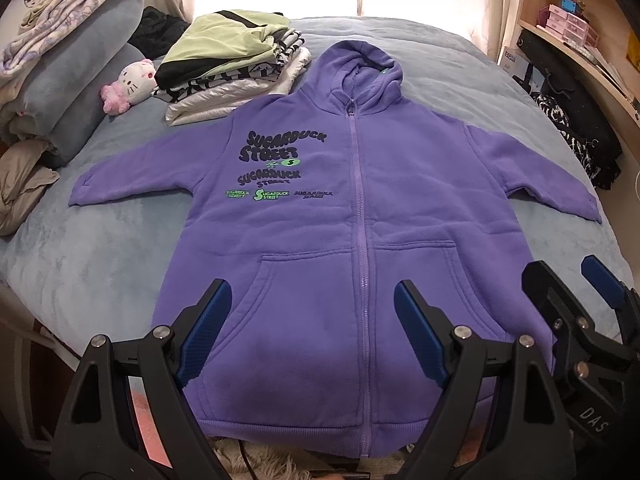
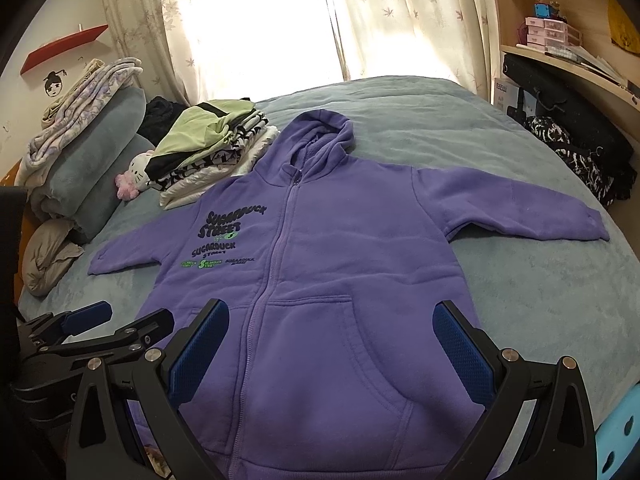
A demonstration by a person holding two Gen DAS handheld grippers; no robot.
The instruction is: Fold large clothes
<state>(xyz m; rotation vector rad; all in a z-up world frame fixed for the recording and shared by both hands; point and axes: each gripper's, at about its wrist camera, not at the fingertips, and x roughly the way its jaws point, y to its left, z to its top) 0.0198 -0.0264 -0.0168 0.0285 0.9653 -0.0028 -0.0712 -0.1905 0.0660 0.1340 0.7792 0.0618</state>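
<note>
A purple zip hoodie with dark and green lettering lies flat, front up, on the grey-blue bed. Its sleeves are spread to both sides and its hood points away. It also shows in the right wrist view. My left gripper is open and empty above the hem, over the left pocket. My right gripper is open and empty above the right pocket. The right gripper shows at the right of the left wrist view. The left gripper shows at the lower left of the right wrist view.
A stack of folded clothes sits beyond the left shoulder. A plush cat toy and piled blankets lie at the far left. A black patterned bag and shelves stand at the right. Curtains hang behind.
</note>
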